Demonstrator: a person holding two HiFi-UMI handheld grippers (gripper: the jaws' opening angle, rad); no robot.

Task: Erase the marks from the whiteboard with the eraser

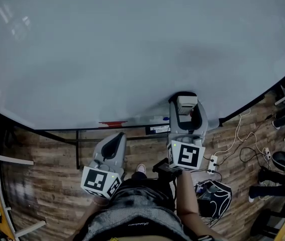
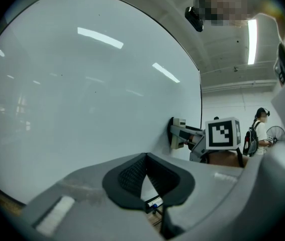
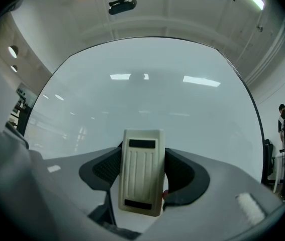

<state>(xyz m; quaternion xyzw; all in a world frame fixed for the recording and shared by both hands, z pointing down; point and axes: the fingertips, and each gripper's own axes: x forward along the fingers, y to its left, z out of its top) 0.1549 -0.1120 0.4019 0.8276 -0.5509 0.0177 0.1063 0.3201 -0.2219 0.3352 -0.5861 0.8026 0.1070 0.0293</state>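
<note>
Wood-plank floor (image 1: 41, 159), white cables (image 1: 240, 129) trailing at right. Glossy white whiteboard (image 1: 132, 49), with a red marker (image 1: 113, 123) on its ledge. Right gripper (image 1: 186, 115) reaches forward, jaws pinching the ribbed cream plastic eraser (image 3: 141, 172) against the board's lower edge. Left gripper (image 1: 113, 143) hangs below the ledge, jaws pressed together.

The right claw (image 3: 142, 173) clamps the eraser (image 3: 141, 159) (ribbed, cream); whiteboard (image 3: 147, 84) beyond.

whiteboard (image 1: 132, 49): smooth, glossy | eraser (image 3: 141, 170): ribbed cream plastic, matt | jaw pads (image 3: 104, 170): black, textured | floor (image 1: 46, 169): wood-grain
</note>
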